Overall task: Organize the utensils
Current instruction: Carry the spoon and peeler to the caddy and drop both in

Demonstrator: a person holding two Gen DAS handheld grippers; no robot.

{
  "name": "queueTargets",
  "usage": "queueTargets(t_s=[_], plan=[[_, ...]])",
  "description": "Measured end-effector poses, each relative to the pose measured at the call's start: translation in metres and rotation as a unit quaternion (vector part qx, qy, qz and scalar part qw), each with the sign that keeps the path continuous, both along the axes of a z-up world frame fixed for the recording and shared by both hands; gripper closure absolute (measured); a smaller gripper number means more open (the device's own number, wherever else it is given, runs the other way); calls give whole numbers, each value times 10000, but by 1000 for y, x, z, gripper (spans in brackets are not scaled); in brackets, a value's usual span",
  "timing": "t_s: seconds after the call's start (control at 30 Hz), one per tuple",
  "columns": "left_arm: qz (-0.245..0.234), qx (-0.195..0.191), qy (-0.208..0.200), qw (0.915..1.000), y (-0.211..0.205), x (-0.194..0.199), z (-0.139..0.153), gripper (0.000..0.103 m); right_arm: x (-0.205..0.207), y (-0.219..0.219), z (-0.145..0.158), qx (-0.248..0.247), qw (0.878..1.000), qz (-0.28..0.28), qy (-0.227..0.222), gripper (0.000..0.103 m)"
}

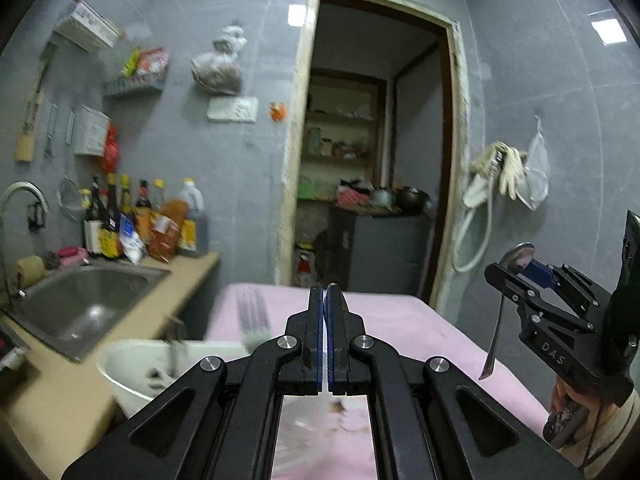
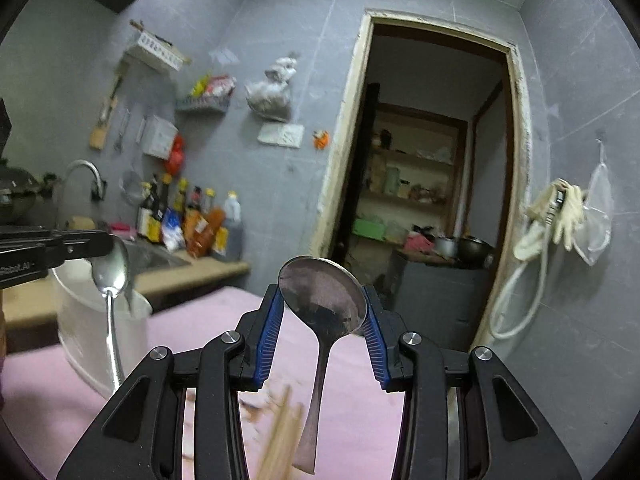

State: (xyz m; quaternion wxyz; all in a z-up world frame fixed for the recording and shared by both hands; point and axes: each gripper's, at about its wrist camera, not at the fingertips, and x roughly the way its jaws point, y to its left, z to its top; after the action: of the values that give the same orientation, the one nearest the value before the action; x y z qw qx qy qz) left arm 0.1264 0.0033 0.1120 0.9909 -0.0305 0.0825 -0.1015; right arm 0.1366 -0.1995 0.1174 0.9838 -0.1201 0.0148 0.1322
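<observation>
My right gripper (image 2: 323, 312) is shut on the bowl of a large steel spoon (image 2: 322, 300), handle hanging down over the pink table cloth (image 2: 208, 320); it also shows in the left wrist view (image 1: 516, 264). My left gripper (image 1: 325, 300) is shut on a smaller steel spoon (image 2: 111, 268), held by its bowl with the handle hanging down beside a white holder (image 2: 92, 324). In the left wrist view that spoon shows only edge-on between the fingers. The white holder (image 1: 132, 364) there holds a blurred fork (image 1: 252, 316). Wooden chopsticks (image 2: 280, 432) lie on the cloth.
A steel sink (image 1: 84, 300) with a tap sits in a tan counter (image 1: 52, 392) on the left, with sauce bottles (image 1: 144, 224) behind it. An open doorway (image 1: 376, 152) is straight ahead. Gloves and a hose (image 1: 500, 176) hang on the right wall.
</observation>
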Motion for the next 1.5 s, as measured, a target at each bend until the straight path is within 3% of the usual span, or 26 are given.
queueTargets(t_s=[0.3,0.47,0.8,1.07,1.5], plan=[[967,197,-534,9937,62,-22,34,103,4,57,28,307,9948,904,-363,66],[1535,223,-555,9863,96,-25,44,103,10,87,37,495,9886,1339,-483,66],[2364,420,-394,9699,128,-6,21,103,31,126,27,720,9816,1689,-517,66],[2466,849,-146,9653,117,19,-9,103,51,129,2,816,9816,1722,-127,66],[2034,706,591,9747,107,44,-45,102,69,130,-30,758,9778,1811,734,66]])
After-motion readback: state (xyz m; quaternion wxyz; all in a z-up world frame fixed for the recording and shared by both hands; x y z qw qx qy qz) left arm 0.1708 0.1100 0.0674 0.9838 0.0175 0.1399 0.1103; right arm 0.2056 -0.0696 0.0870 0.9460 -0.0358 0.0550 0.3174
